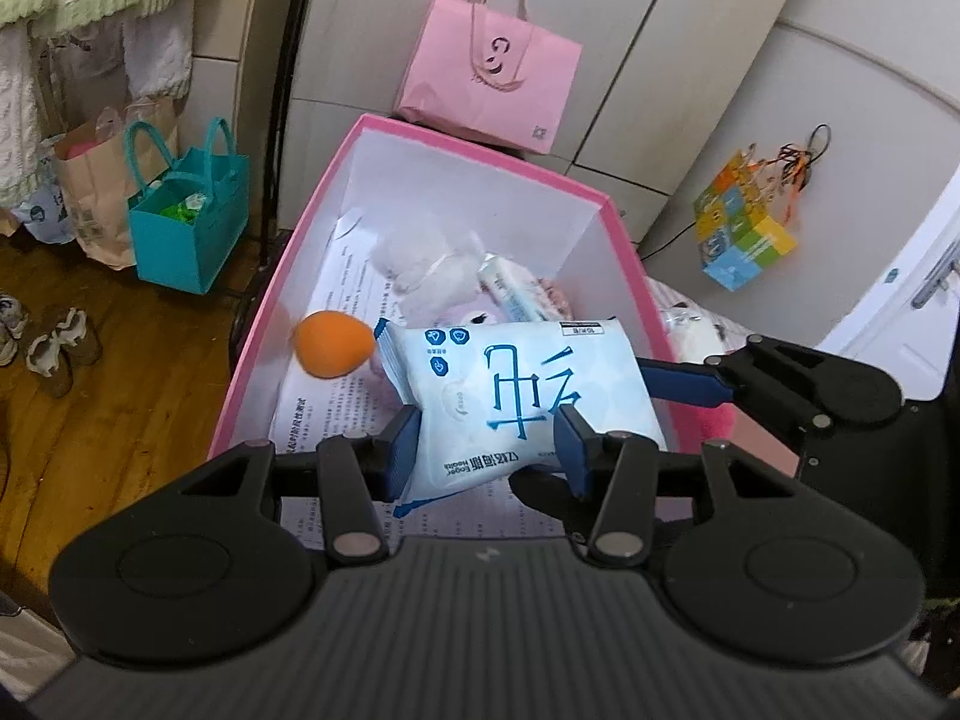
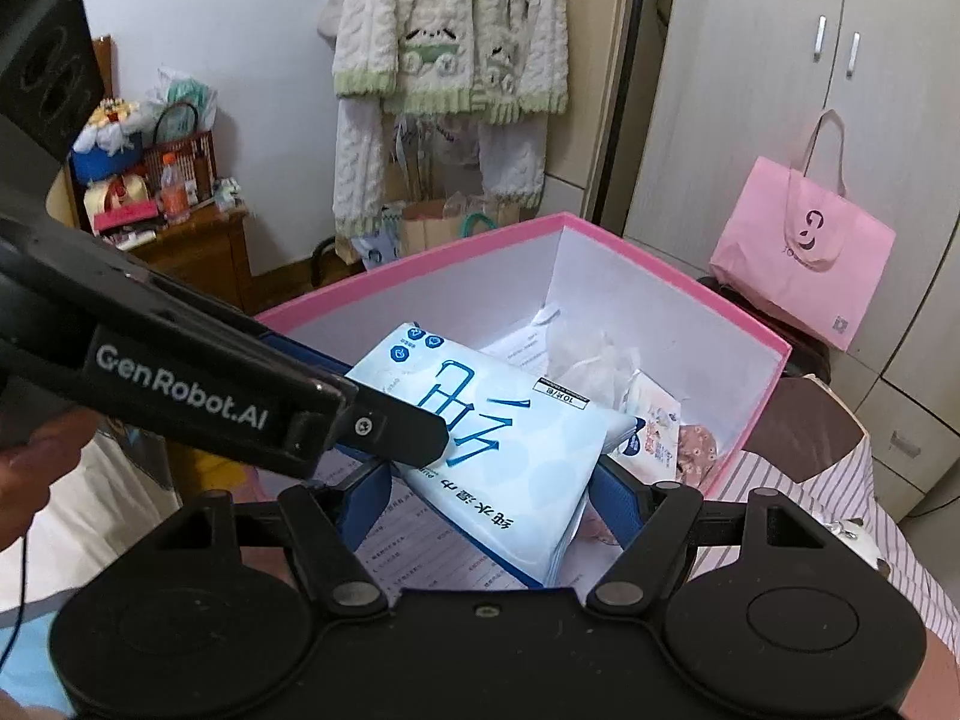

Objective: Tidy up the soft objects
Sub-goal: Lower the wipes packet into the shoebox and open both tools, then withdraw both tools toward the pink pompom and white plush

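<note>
A light-blue wet-wipes packet (image 1: 516, 396) with large blue characters hangs over the open pink box (image 1: 282, 300). My left gripper (image 1: 483, 450) is shut on its near end, a blue pad pressed on each side. My right gripper (image 2: 492, 498) spans the packet (image 2: 498, 438) across its width, both pads against its edges. In the left wrist view one right finger (image 1: 684, 381) meets the packet's right edge. Inside the box lie an orange egg-shaped sponge (image 1: 333, 345), a white plush (image 1: 426, 270), a smaller wipes pack (image 1: 510, 291) and printed paper (image 1: 348, 276).
A pink tote bag (image 1: 489, 69) stands behind the box by the wardrobe doors (image 2: 840, 54). A teal bag (image 1: 186, 222), a paper bag (image 1: 90, 180) and shoes (image 1: 54, 348) sit on the wooden floor at left. Striped bedding (image 2: 798, 480) lies to the right; a person's hand (image 2: 30, 474) holds the left gripper.
</note>
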`<action>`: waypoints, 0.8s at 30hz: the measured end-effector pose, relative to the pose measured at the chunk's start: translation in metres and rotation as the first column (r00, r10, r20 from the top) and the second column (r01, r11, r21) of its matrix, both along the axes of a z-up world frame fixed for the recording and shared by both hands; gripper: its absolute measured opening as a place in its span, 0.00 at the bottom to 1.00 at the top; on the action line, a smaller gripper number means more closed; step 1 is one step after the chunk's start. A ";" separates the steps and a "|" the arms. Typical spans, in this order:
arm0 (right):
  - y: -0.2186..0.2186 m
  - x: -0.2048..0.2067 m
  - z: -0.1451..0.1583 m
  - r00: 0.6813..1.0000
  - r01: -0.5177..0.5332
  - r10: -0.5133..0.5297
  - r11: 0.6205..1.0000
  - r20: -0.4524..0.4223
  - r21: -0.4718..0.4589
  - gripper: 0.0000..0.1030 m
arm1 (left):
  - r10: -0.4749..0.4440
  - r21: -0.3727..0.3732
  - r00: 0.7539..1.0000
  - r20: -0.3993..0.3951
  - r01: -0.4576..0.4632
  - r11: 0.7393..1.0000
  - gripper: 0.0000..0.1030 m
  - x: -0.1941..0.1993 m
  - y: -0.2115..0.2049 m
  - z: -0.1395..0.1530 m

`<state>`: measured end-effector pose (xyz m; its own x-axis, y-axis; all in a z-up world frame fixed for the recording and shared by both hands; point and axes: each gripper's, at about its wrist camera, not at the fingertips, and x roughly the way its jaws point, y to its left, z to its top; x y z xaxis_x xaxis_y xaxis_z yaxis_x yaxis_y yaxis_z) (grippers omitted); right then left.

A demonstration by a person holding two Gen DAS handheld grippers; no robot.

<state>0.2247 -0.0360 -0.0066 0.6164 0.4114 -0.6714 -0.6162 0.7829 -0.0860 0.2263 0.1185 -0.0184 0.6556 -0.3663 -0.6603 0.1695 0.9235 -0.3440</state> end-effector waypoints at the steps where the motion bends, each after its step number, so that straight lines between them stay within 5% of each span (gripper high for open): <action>1: 0.001 0.001 -0.002 1.000 -0.001 0.001 1.000 0.000 -0.007 0.75 | 0.009 0.011 1.000 0.005 -0.009 1.000 0.45 0.001 -0.001 -0.001; 6: -0.002 0.001 -0.004 1.000 -0.016 0.016 1.000 0.012 -0.022 0.74 | 0.013 0.167 0.994 0.112 -0.031 0.985 0.46 -0.009 -0.010 0.005; 24: -0.050 -0.057 0.037 0.997 -0.023 0.020 0.999 0.072 0.039 0.75 | -0.076 0.206 0.968 0.241 0.026 0.978 0.48 -0.088 -0.031 0.061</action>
<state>0.1678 -0.0860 0.0305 0.6531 0.4508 -0.6084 -0.6265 0.7730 -0.0997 0.1380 0.0875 0.0429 0.7907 -0.2813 -0.5437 0.2746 0.9568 -0.0957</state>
